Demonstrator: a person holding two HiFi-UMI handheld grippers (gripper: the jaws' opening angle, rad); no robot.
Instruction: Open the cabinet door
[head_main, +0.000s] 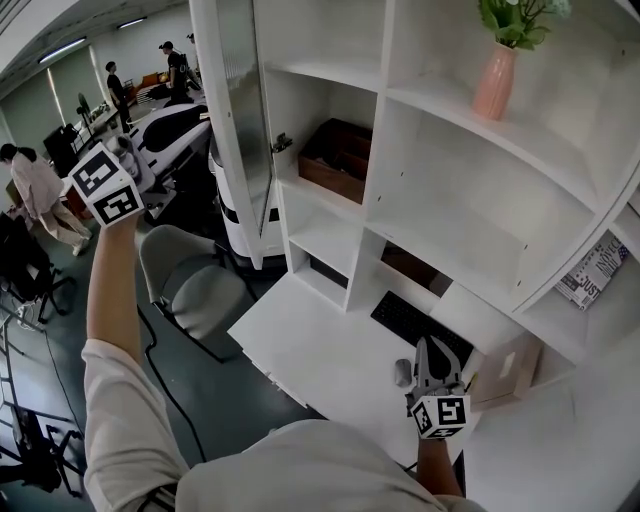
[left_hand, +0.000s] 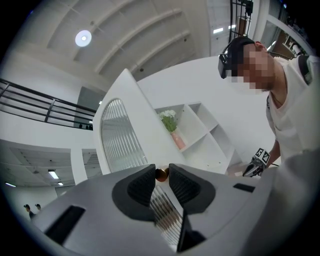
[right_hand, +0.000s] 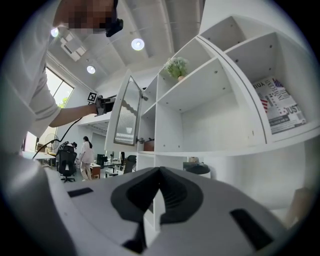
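The white cabinet door (head_main: 240, 120) with its ribbed glass panel stands swung out from the shelf unit (head_main: 450, 150), edge-on in the head view. My left gripper (head_main: 128, 152) is held out at arm's length on the door's far left side. In the left gripper view its pads (left_hand: 142, 186) close on a small brass door knob (left_hand: 161, 174), with the ribbed glass (left_hand: 117, 137) right behind. The right gripper view shows the door (right_hand: 126, 112) and the left gripper (right_hand: 102, 105) at its outer edge. My right gripper (head_main: 428, 352) hangs low over the desk, jaws together and empty (right_hand: 160, 172).
A pink vase with flowers (head_main: 495, 80) stands on an upper shelf, a brown box (head_main: 335, 160) in the opened compartment. A keyboard (head_main: 415, 325) lies on the white desk (head_main: 320, 350). A grey chair (head_main: 195, 285) sits under the door. People stand far back left.
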